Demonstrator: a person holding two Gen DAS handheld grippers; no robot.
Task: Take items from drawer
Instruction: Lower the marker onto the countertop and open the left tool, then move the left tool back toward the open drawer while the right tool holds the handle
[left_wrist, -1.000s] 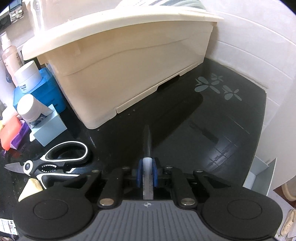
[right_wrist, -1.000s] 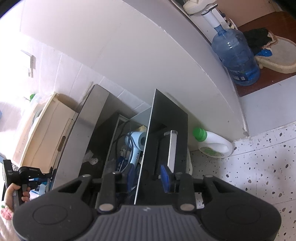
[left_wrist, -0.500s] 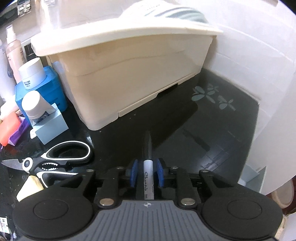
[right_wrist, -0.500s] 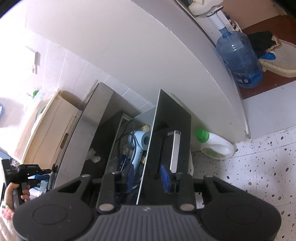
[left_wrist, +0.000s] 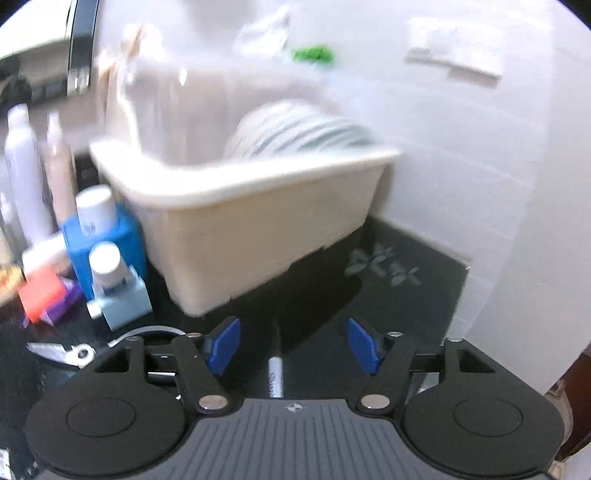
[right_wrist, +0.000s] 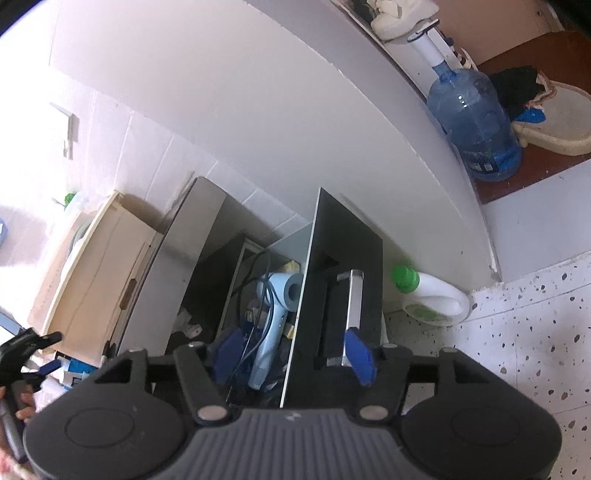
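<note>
Left gripper (left_wrist: 293, 345), jaws spread, marker (left_wrist: 275, 376) lying loose between them, long axis parallel to the fingers. Right gripper (right_wrist: 293, 349), jaws apart, straddles the drawer front (right_wrist: 332, 280); hair dryer (right_wrist: 275, 325) lies nearest its left finger, 1 reach ahead.

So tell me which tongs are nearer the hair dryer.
Right. The right tongs hang open over the open drawer, the hair dryer just beyond their left pad. The left tongs are up over the countertop, open above a marker.
</note>
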